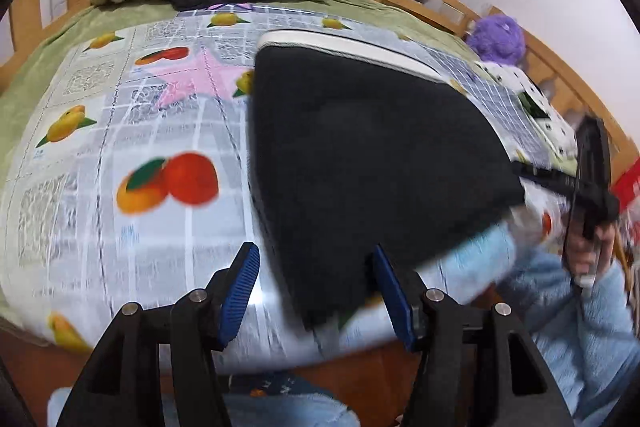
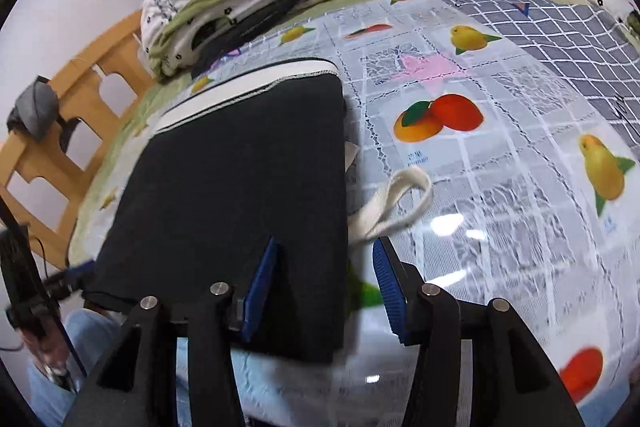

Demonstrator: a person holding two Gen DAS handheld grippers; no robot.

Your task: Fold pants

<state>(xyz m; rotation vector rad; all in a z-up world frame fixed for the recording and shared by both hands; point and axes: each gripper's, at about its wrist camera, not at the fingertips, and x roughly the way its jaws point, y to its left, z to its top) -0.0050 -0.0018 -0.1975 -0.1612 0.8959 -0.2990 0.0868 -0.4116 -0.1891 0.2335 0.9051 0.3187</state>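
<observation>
Left wrist view: my left gripper (image 1: 316,285) gapes open at the black pants' (image 1: 360,163) near corner, long axis running away.

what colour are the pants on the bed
Black pants with a white band at the far end; clearest in the right wrist view.

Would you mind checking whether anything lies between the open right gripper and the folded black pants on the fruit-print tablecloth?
Nothing visible does: the right gripper straddles the near corner of the folded black pants; the cream drawstring lies beside it.
</observation>
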